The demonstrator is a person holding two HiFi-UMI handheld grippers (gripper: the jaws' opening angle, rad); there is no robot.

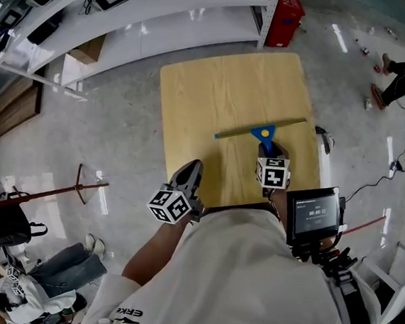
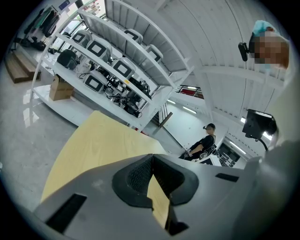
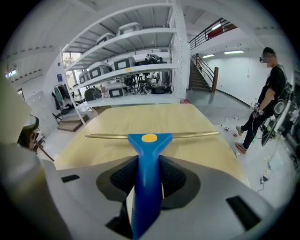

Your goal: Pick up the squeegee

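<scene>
The right tool is clamped on the blue handle of the squeegee, a pad pressed to each side and the handle running back towards the camera. In the head view the squeegee sits over the near right part of the counter; its long blade runs left to right and its handle points at the person. Whether the blade has already cleared the wood cannot be told from these views. The left tool is closed at the tips with nothing between them; it is held off the near left edge of the counter, well apart from the work.

The step in hand looks like the lift itself. The grip is already made, so the job is to keep it steady rather than to adjust it. Hold the squeeze firm and even, since a smooth plastic handle may slide between the pads. Raise it straight up rather than dragging it; the blade edge could catch on the surface. The blade is long and set crosswise, so any roll of the wrist would swing its ends widely; keeping it level should stop one tip dipping back onto the counter. The left tool is best kept where it is, clear of the blade's left end.
</scene>
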